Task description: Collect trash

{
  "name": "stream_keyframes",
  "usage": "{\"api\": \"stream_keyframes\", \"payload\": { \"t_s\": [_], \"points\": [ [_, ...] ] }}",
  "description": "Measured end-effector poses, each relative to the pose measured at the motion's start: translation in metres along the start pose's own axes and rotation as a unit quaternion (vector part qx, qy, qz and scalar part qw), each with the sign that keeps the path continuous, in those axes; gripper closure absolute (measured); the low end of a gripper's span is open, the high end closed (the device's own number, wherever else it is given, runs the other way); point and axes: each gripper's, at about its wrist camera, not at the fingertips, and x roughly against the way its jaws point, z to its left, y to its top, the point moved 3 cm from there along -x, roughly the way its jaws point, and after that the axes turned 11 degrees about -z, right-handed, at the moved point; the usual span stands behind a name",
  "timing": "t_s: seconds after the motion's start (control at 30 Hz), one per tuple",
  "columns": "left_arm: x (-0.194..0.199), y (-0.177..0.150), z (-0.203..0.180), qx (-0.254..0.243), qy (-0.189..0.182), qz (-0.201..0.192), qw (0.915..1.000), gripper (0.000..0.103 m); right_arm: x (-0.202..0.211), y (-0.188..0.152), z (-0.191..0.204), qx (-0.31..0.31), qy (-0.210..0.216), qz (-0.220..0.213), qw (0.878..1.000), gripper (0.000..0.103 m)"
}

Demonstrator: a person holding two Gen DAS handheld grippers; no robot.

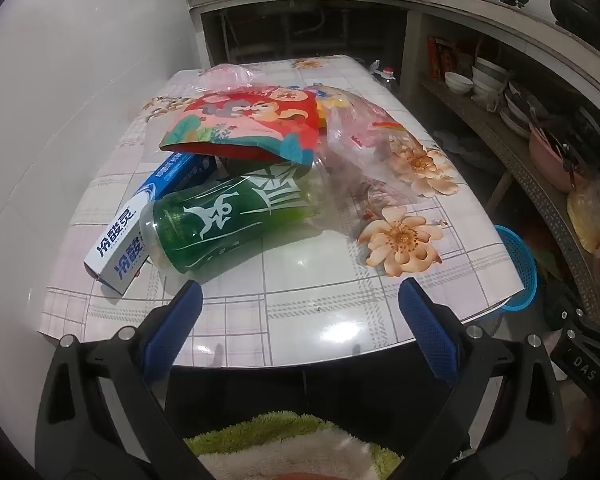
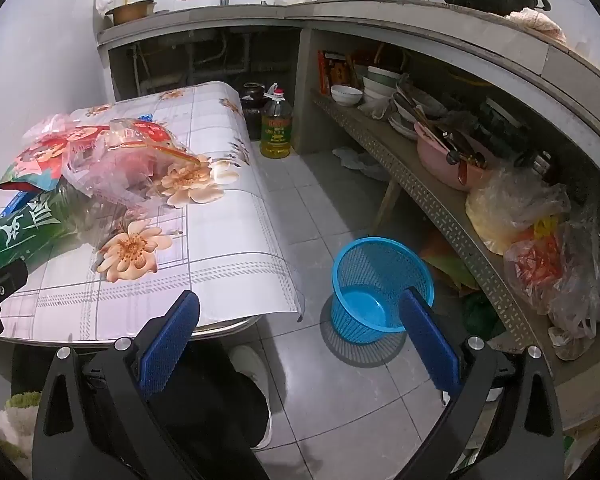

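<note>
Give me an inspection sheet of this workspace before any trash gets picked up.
Surface: table under a glossy floral cloth, near edge bare.
Job's things: green bottle lying on its side; toothpaste box beside it; red snack bag propped over both; clear plastic bag crumpled to the right; blue basket on the floor, nothing in it.
Clutter: oil bottle on the floor by the table's far corner.
Grippers: left gripper open, holding nothing; right gripper open, over the floor near the basket.
Cables: nothing seen.
Surroundings: shelf of bowls and bags, counter with woks above.
</note>
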Motion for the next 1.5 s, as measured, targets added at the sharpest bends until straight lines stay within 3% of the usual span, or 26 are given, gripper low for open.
{"api": "stream_keyframes", "payload": {
  "t_s": [1.5],
  "points": [
    [-0.0043, -0.0037, 0.0067, 0.011, 0.012, 0.01, 0.9998, 0.009, 0.0038, 0.0012, 0.0038, -0.002, 0.005, -0.005, 1.0, 0.006]
  ]
}}
